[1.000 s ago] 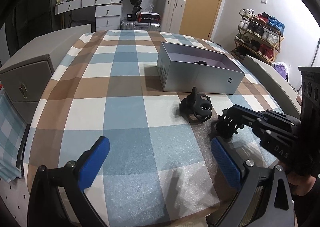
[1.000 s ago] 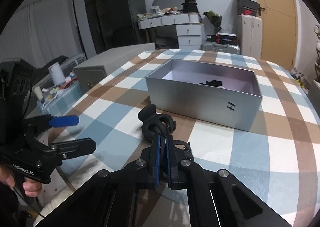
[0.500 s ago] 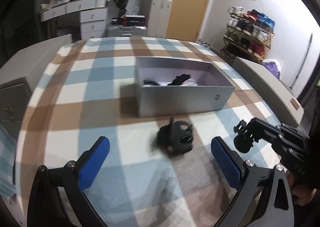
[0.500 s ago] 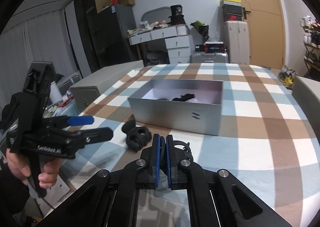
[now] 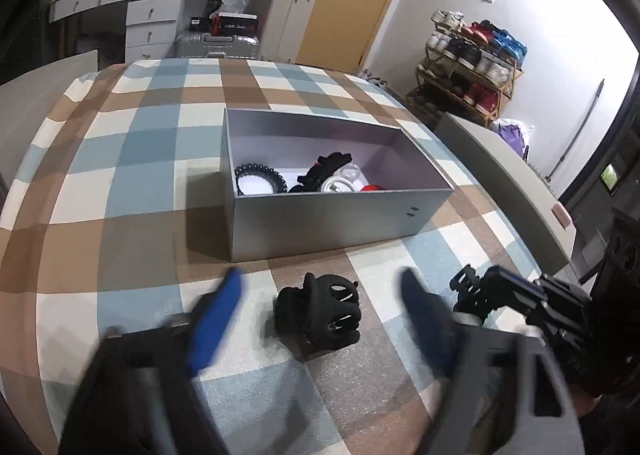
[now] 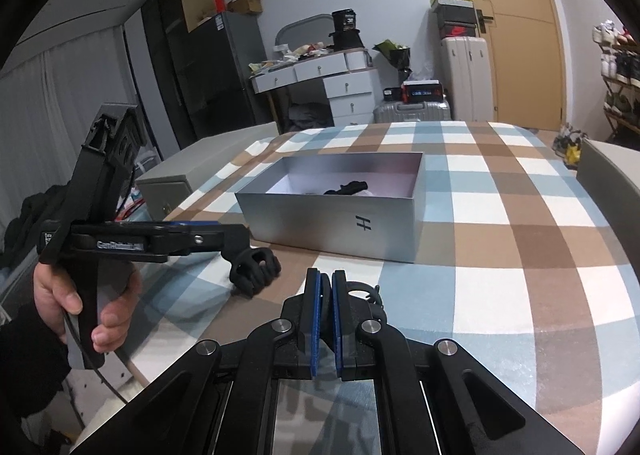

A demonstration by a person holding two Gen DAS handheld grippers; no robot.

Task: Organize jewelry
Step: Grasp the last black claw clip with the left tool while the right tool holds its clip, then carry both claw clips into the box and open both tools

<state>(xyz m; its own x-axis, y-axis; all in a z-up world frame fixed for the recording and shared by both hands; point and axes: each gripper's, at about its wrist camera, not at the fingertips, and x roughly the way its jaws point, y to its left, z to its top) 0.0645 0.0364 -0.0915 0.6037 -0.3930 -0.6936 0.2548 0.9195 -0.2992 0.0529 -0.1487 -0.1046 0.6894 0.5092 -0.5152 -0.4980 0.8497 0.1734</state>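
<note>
we are straddling the black claw clip (image 5: 318, 311) on the checked tablecloth (image 5: 132, 175) with the left gripper (image 5: 320, 307) spread apart, ready to lift it into the grey box (image 5: 332, 223), while the right gripper (image 6: 323, 295) is pinching a small black clip (image 6: 362, 291).

Motion-blurred blue pads (image 5: 214, 321) of left hand-held gripper (image 5: 320, 319); box (image 6: 332, 215) contents mostly hidden behind its wall.

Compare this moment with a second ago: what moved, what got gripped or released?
The left gripper, open, has come down to straddle the black hair claw on the cloth, not yet gripping. The right gripper stays shut on a small dark clip, lifted back. The grey box hasn't moved.
</note>
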